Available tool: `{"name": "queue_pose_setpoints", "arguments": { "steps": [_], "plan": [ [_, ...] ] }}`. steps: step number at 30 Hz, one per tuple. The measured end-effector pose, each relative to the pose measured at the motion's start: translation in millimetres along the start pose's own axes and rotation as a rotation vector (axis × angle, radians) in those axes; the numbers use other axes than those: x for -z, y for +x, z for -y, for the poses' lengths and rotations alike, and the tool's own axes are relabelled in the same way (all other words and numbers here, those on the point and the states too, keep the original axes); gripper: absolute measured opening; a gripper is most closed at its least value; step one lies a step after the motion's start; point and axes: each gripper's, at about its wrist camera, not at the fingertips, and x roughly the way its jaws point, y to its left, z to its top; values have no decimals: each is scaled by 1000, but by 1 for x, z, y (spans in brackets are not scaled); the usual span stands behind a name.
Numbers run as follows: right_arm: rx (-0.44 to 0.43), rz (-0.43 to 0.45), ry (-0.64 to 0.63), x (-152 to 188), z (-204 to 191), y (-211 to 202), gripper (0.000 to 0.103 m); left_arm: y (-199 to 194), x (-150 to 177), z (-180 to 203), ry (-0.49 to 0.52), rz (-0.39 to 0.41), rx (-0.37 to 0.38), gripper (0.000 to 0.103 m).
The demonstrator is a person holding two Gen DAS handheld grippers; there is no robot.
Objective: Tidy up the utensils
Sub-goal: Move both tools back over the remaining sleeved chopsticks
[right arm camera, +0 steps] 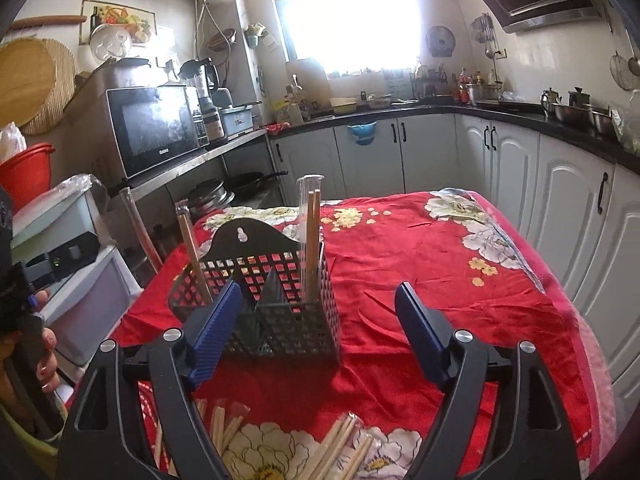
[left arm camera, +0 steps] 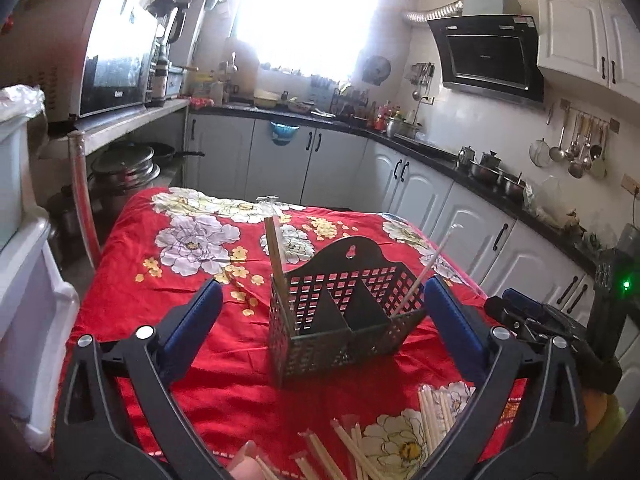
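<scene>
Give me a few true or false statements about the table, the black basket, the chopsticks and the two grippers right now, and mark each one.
1. The basket stands on a red floral cloth. True.
2. The basket is empty. False: wrapped chopsticks stand in it.
3. More chopsticks lie loose on the cloth. True.
4. The left hand-held gripper holds a chopstick. False: it is open and empty.
5. The right hand-held gripper is open. True.

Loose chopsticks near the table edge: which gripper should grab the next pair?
Probably right. Both grippers are open and empty, but the loose chopsticks lie centred under the right gripper; they sit off-centre beneath the left gripper.
</scene>
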Motion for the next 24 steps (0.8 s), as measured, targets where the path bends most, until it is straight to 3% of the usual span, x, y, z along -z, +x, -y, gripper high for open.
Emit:
{"name": "queue_pose_setpoints", "arguments": {
  "steps": [24],
  "plan": [
    [-11, -53, -133, 44, -35, -26, 78, -34, 51, -5, -32, -29, -14, 93]
  ]
}}
